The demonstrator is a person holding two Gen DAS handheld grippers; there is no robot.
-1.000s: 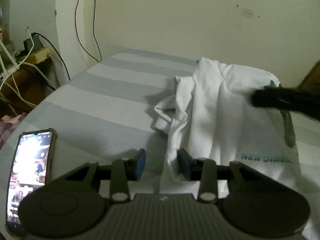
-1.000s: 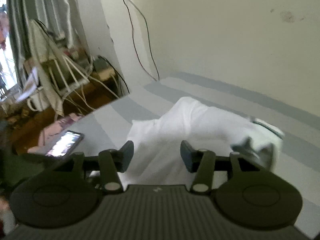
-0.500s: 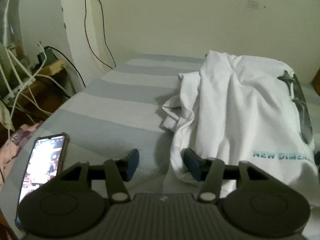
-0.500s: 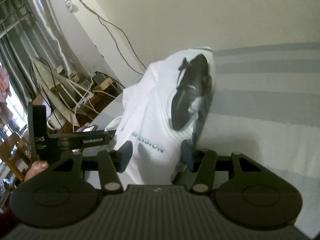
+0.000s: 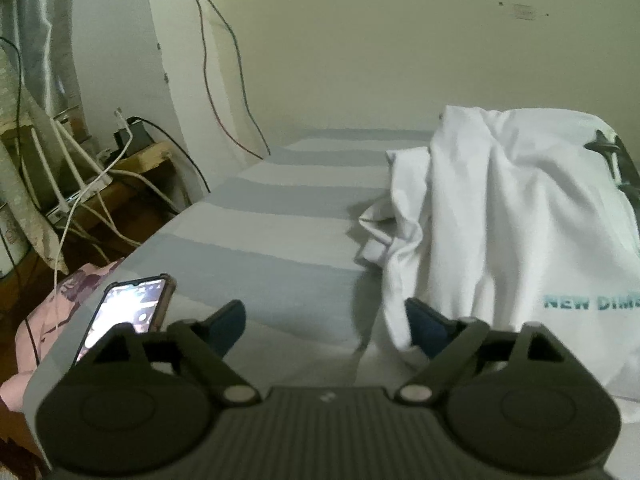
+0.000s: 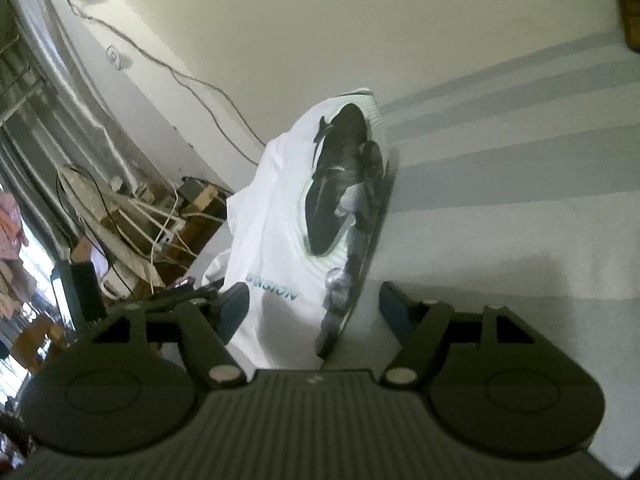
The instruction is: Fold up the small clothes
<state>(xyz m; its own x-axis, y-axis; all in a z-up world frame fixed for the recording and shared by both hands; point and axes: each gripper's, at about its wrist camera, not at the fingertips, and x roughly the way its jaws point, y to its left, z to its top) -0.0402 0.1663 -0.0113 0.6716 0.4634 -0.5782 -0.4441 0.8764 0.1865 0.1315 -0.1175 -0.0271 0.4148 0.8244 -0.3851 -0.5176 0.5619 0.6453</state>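
- Lying crumpled on the striped bed, the white T-shirt could bunch if grabbed by one layer
- Left gripper and right gripper, both spread and empty, might nudge the phone off the edge

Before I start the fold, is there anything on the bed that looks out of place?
Yes. A phone with its screen lit lies on the striped bed near the left edge, just ahead of the open left claw. It is apart from the bunched white T-shirt, but it is no part of the laundry.
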